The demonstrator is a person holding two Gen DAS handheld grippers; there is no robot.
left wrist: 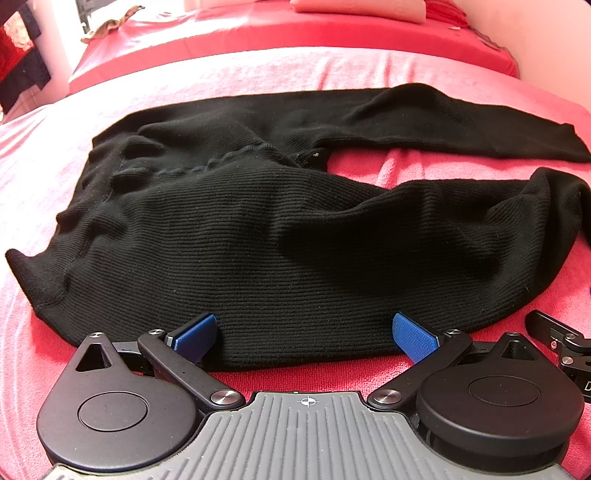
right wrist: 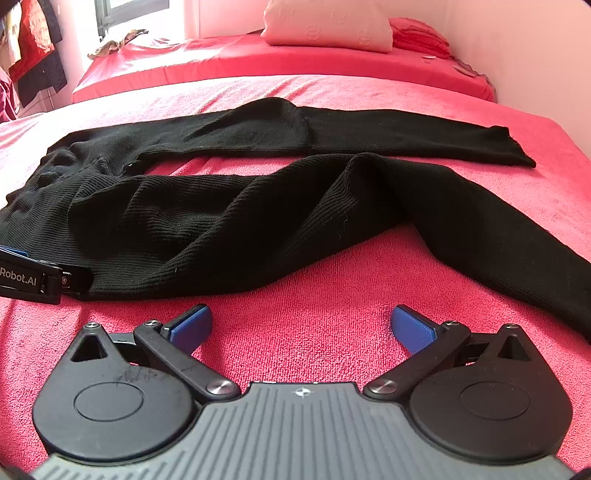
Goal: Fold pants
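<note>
Black ribbed knit pants (left wrist: 258, 229) lie spread on a red towel-covered bed (left wrist: 44, 177), waist at the left and both legs running right. The far leg (right wrist: 369, 136) lies fairly straight; the near leg (right wrist: 461, 221) bends toward the front right. My left gripper (left wrist: 306, 334) is open, its blue pads either side of the near edge of the pants, fabric between them. My right gripper (right wrist: 303, 325) is open over bare red towel, just short of the near leg. Part of the left gripper (right wrist: 33, 277) shows at the left edge of the right wrist view, at the pants' edge.
A pale pillow (right wrist: 328, 26) and folded red cloth (right wrist: 421, 37) sit at the far end of the bed. A crumpled brownish cloth (right wrist: 114, 44) lies at the far left by a window. Dark clothes (right wrist: 40, 55) hang at the left. A pale wall (right wrist: 535, 55) bounds the right side.
</note>
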